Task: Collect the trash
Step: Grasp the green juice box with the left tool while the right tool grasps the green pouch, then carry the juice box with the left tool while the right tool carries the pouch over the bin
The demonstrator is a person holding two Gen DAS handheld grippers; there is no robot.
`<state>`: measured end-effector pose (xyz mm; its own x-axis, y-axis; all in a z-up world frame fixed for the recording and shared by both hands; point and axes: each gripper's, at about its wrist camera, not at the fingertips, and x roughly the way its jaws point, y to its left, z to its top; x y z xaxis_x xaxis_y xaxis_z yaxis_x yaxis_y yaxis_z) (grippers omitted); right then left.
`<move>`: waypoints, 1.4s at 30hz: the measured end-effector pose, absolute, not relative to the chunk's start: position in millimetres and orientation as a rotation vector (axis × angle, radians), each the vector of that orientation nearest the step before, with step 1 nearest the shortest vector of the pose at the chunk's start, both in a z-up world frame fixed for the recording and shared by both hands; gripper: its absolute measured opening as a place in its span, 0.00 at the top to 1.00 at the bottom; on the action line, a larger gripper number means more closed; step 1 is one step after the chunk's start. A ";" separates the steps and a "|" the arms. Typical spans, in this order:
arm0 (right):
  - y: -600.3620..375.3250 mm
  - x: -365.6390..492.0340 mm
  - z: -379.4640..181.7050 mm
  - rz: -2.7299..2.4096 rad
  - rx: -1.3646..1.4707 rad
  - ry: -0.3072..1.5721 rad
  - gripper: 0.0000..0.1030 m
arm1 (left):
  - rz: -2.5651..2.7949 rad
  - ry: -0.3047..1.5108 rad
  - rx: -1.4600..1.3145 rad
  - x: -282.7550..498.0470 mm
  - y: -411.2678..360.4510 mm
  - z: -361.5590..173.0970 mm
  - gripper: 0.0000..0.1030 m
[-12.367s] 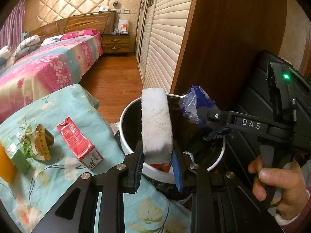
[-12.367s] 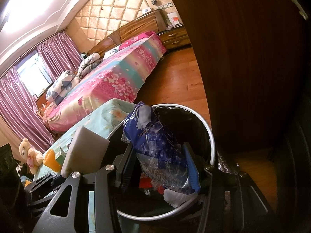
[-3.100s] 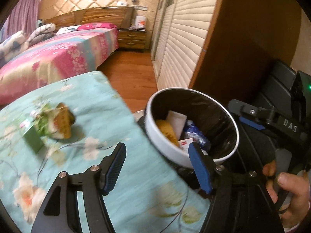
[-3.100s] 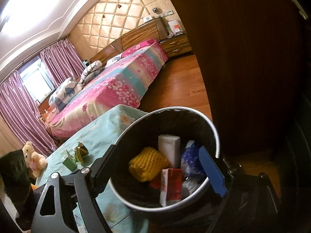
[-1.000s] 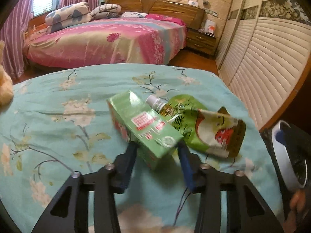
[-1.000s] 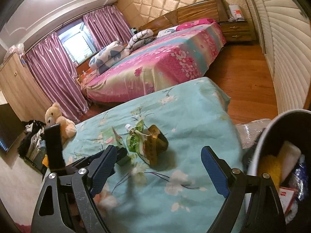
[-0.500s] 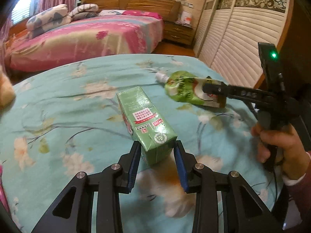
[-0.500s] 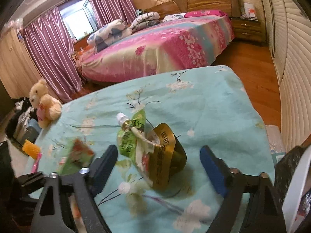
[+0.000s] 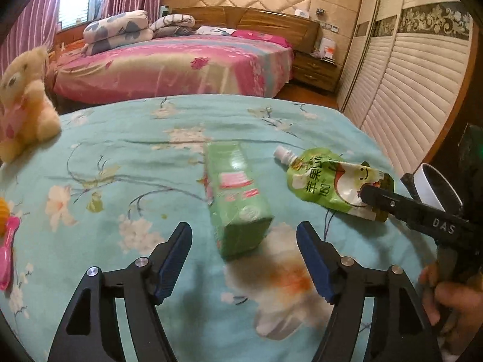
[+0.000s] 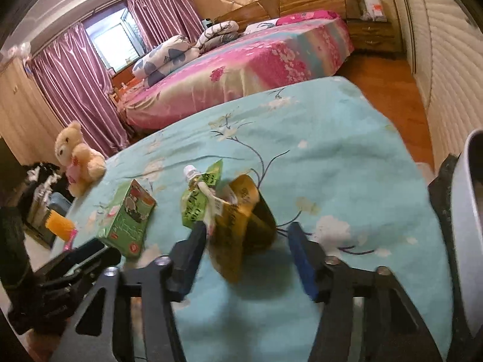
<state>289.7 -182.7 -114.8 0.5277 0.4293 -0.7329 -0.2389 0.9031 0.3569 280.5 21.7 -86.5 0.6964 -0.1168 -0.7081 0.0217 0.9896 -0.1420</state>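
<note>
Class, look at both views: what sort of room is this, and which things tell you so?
Most likely a home bedroom: a made bed with a wooden headboard, a bedside cabinet, and louvred wardrobe doors.

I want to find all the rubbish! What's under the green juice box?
The green juice box lies flat on the flowery blue cloth. Only cloth shows around it. Whatever might be right beneath it is covered, so I cannot tell.
</note>
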 end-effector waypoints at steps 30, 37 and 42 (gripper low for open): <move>-213.4 232.6 -102.6 0.363 0.331 0.871 0.63 | -0.206 0.809 -0.139 260.8 -7.8 -86.0 0.70; -238.7 209.3 -88.9 0.315 0.378 0.817 0.63 | -0.268 0.810 -0.087 249.9 -33.3 -80.6 0.70; -249.8 196.2 -78.3 0.292 0.386 0.782 0.63 | -0.292 0.803 -0.062 238.4 -48.4 -75.0 0.70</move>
<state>196.2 -249.8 -78.3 0.6758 0.3933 -0.6234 -0.1119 0.8907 0.4405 238.4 -48.4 -75.0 0.6566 -0.2807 -0.7001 0.2337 0.9582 -0.1649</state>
